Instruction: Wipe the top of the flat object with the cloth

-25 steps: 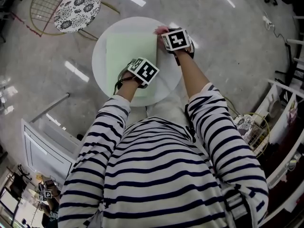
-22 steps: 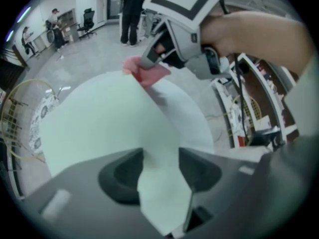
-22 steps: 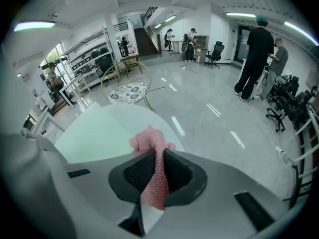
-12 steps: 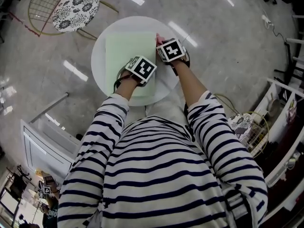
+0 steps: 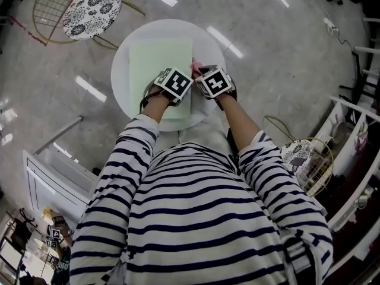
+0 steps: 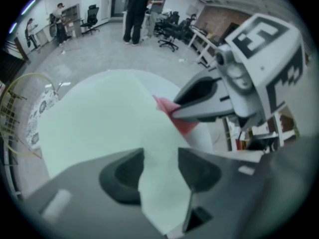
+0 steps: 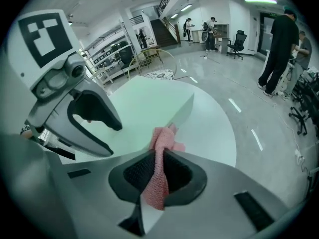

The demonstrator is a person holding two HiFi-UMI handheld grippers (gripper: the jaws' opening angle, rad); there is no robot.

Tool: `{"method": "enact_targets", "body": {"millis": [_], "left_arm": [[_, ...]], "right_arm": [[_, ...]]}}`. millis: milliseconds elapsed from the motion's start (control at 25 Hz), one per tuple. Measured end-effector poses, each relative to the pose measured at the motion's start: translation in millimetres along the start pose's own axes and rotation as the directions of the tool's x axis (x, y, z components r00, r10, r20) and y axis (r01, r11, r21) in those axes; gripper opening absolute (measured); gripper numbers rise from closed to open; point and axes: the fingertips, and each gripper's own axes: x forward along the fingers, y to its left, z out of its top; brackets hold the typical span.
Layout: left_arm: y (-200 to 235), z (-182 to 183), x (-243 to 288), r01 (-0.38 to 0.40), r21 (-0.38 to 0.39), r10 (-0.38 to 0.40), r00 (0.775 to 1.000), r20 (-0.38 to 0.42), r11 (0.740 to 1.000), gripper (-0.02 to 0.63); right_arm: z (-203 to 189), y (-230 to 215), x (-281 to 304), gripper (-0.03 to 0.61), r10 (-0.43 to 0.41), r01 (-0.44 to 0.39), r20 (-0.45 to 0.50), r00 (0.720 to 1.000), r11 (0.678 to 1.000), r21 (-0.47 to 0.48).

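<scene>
A pale green flat board (image 5: 157,55) lies on a round white table (image 5: 122,82). My left gripper (image 6: 160,156) stands at the board's near edge, with that edge filling the gap between its jaws, shut on it. My right gripper (image 7: 158,176) is shut on a pink cloth (image 7: 162,143). The cloth (image 5: 195,69) rests at the board's right edge, its tip on the board (image 7: 144,103). Both marker cubes sit side by side, close together, in the head view. The cloth (image 6: 182,123) and the right gripper's jaws also show in the left gripper view.
A wire chair with a floral cushion (image 5: 94,9) stands beyond the table at the upper left. A white cabinet (image 5: 53,177) is at the left, a wire basket (image 5: 303,156) at the right. People (image 7: 279,49) stand far off in the room.
My right gripper has slid the cloth along the board's right edge toward me, ending next to the left gripper. The left gripper has stayed put.
</scene>
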Motion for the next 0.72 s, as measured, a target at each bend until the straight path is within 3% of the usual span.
{"method": "enact_targets", "body": {"millis": [400,720], "left_arm": [[1,0,1,-0.007,-0.001,0.007,1.0,0.001,1.0,0.216],[1,-1,1,-0.009,-0.009,0.009,1.0,-0.004,1.0,0.218]], "right_arm": [[-50,50,-10,0.041,0.125,-0.126,-0.068,0.99,0.992,-0.008],[-86,88,-22,0.041,0.243,-0.255,-0.167,0.956,0.966,-0.053]]}}
